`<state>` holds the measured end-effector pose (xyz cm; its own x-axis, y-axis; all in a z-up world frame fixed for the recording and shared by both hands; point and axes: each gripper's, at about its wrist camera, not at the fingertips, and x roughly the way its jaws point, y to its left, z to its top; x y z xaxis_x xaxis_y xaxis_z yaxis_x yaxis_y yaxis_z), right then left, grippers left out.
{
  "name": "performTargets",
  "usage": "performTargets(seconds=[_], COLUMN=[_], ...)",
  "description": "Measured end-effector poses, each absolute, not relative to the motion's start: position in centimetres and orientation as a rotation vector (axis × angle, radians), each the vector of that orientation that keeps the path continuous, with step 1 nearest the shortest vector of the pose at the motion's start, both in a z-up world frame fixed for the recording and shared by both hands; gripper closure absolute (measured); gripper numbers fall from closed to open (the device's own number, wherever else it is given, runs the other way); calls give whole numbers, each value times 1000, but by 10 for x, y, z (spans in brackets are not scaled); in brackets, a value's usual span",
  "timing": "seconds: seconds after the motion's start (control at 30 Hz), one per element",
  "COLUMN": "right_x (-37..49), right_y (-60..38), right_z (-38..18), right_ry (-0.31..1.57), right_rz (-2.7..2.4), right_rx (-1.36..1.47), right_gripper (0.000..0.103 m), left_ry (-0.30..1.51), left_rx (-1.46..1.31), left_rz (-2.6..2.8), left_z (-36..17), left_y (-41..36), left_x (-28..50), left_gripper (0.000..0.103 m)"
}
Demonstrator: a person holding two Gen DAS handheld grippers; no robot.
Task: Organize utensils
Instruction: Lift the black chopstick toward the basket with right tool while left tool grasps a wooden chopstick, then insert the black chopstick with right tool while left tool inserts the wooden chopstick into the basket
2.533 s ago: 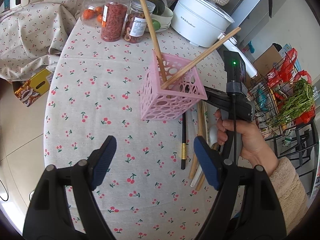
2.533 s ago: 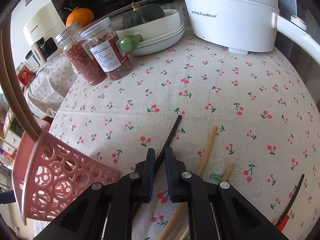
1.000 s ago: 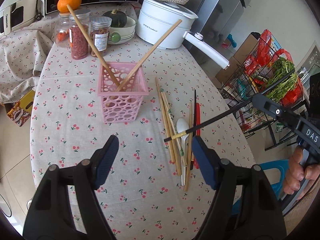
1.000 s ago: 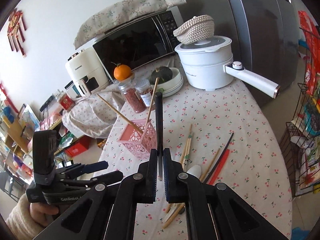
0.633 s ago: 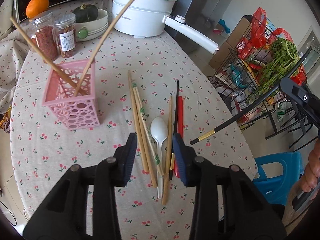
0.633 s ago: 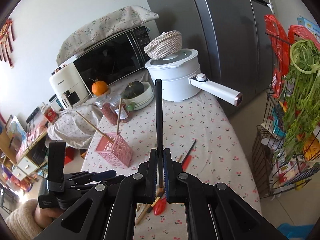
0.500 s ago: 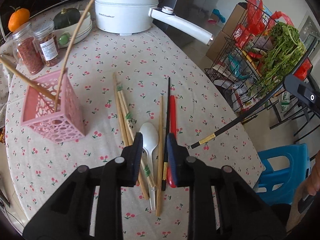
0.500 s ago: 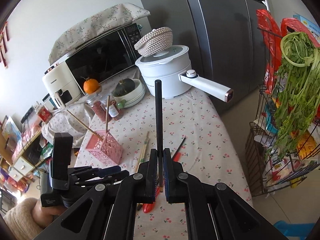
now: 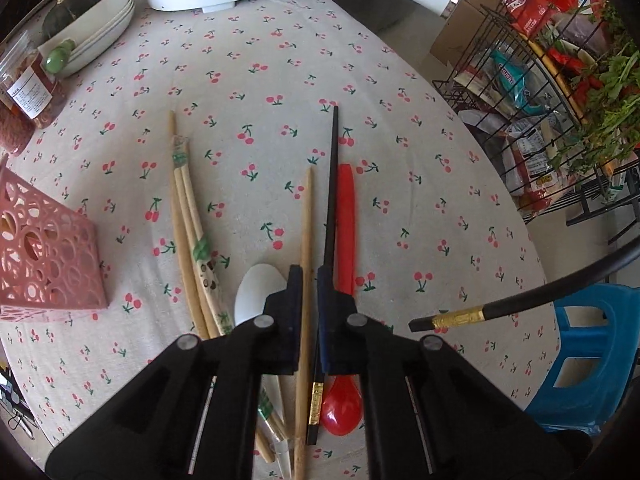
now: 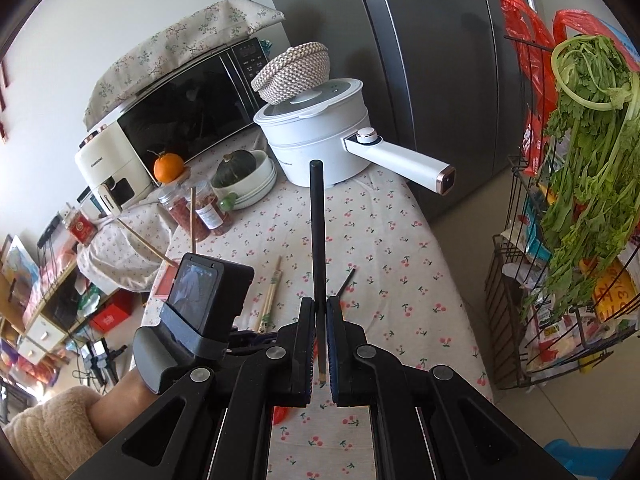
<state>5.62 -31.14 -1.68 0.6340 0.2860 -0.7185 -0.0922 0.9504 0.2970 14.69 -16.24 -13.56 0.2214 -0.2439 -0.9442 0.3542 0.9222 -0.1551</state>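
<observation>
My left gripper (image 9: 308,300) points steeply down at a pile of utensils on the cherry-print tablecloth and is shut on a plain wooden chopstick (image 9: 307,216) that lies between its pads. Beside it lie a black chopstick (image 9: 332,184), a red spoon (image 9: 346,216), a white spoon (image 9: 256,292) and a wrapped chopstick pair (image 9: 188,216). The pink basket (image 9: 44,256) stands at the left. My right gripper (image 10: 318,304) is shut on a second black chopstick (image 10: 317,232), held in the air over the table's near edge; its gold-banded end (image 9: 460,316) shows in the left wrist view.
A white electric pot (image 10: 316,136) with a long handle, stacked bowls holding a squash (image 9: 92,4) and jars (image 9: 24,92) stand at the far end. A wire rack with greens (image 9: 560,80) and a blue stool (image 9: 580,352) stand off the table's right edge.
My left gripper moved from the basket over to the utensil pile, came down, and its jaws went from wide to shut around the wooden chopstick. The right gripper kept the black chopstick and drew back.
</observation>
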Motion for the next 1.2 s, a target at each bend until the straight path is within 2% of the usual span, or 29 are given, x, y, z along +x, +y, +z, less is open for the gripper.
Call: performTargets(seconds=[0.23, 0.47, 1.2], right_x=[58, 60, 55], right_y=[-309, -307, -239], right_z=[-19, -20, 28], right_ry=[867, 876, 714], right_rz=[215, 204, 320], right_rx=[241, 237, 251], right_gripper=[97, 97, 97], left_ry=[1345, 1302, 672], left_rx=[142, 170, -127], left_rz=[-363, -360, -333], left_z=[-151, -146, 35], left_y=[-172, -173, -2], left_x=[159, 153, 65], left_gripper=[95, 96, 96])
